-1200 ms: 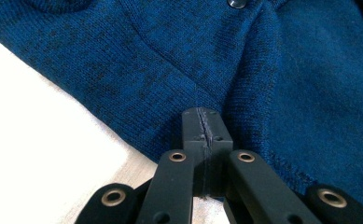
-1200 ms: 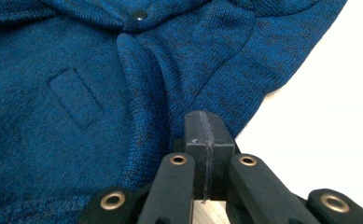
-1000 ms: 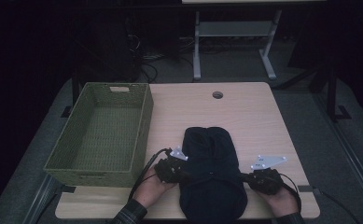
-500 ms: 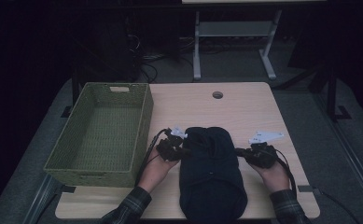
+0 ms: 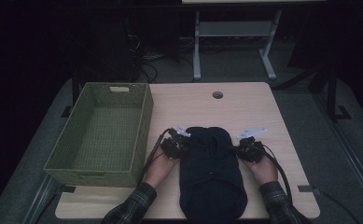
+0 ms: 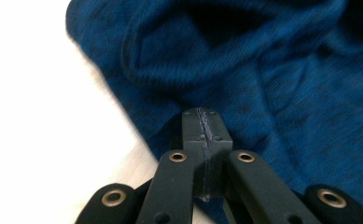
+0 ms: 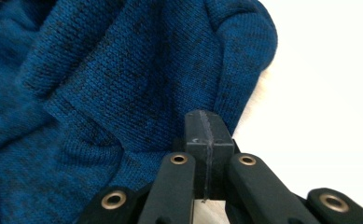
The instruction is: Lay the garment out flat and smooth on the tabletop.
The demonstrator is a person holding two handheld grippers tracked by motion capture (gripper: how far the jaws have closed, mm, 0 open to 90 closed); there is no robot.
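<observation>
Blue knit garment (image 5: 210, 172) — left claw (image 6: 201, 122) clamped on it; right claw (image 7: 205, 122) too

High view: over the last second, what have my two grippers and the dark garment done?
Both grippers, left gripper and right gripper, slid forward along the sides of the blue knit garment, away from the near table edge. Each gripper view shows jaws closed at the fabric's edge; a pinch isn't certain. The garment's far end crept slightly forward. The green basket and table stayed put.
</observation>
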